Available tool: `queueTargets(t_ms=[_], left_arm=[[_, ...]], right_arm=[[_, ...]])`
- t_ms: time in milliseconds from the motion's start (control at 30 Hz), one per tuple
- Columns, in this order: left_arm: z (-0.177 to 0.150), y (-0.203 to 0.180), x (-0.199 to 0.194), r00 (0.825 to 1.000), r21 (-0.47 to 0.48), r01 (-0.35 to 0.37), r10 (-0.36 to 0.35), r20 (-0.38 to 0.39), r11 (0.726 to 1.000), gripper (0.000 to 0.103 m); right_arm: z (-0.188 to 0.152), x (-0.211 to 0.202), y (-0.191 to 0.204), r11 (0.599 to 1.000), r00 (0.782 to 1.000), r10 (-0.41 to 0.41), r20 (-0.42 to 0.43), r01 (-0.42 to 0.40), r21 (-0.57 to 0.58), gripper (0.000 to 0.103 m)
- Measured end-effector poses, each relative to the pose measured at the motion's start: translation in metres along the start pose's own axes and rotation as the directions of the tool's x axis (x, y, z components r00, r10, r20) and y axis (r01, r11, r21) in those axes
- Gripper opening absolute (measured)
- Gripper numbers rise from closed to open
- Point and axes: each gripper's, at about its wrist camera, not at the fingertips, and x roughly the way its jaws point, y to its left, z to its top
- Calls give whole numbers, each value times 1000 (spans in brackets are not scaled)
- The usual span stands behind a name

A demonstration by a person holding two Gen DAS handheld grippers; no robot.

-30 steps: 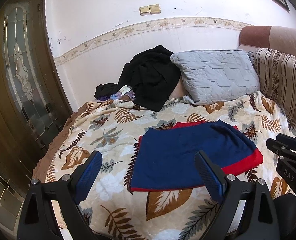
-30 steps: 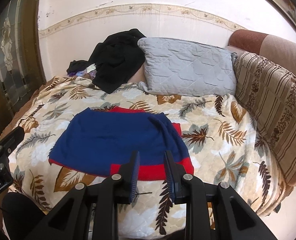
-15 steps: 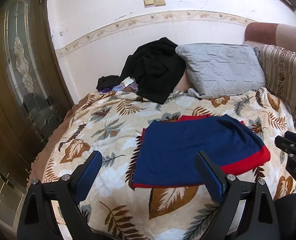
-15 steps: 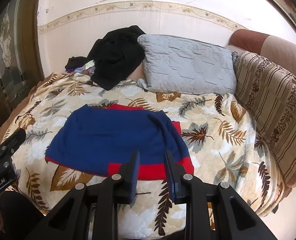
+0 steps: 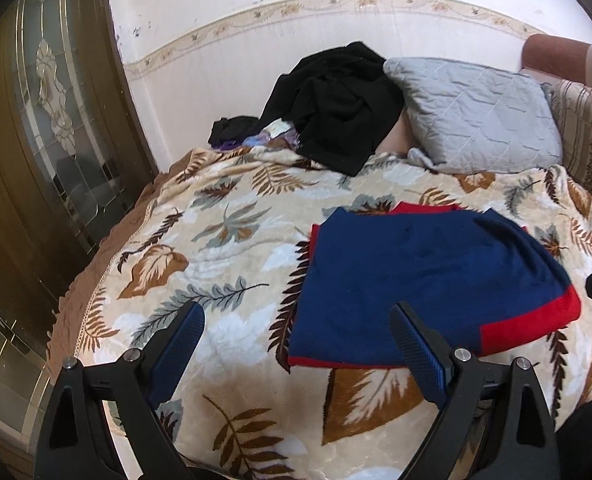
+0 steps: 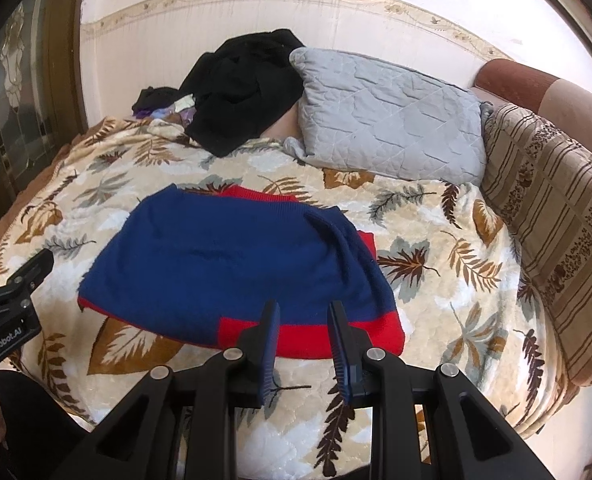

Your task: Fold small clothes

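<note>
Right wrist view: right gripper (image 6: pixel 303 342) jaws narrowly apart, holding nothing, w/ ribbed blue pads, just above red hem of folded blue knit sweater (image 6: pixel 232 264) flat on plush leaf-print blanket (image 6: pixel 455 280). Left gripper (image 5: pixel 296 352) jaws wide, empty. Beyond sweater: quilted grey pillow (image 6: pixel 387 120), crumpled black garment (image 6: pixel 240 84).

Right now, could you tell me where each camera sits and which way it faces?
Left wrist: on the left gripper, wide open, facing the bed's left side, door and sweater.
Right wrist: on the right gripper, fingers narrowly apart, facing the sweater's red hem and striped cushion.
Shared: sweater, black clothes, grey pillow, blanket.
</note>
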Motion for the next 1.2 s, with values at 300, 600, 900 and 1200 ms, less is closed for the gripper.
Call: queueTargets(t_ms=[300,600,900,1200], left_arm=[[-16,2,66,997,-13,-22,21,-70,1000,94],[-34,3,123,983,-54,8,-17,-180,999,94],[-42,3,139,971,-101,20,-44,-234,995,94],[-45,-16,141,976,-13,36,-38,-214,999,94]], right_arm=[[-10,67,-7,1000,994,7,-109,-4,25,28],[-34,141,-24,995,974,9,-228,13,96,29],[-28,129,-43,990,986,19,-167,4,139,29],[-36,138,-81,974,986,38,-163,0,226,38]])
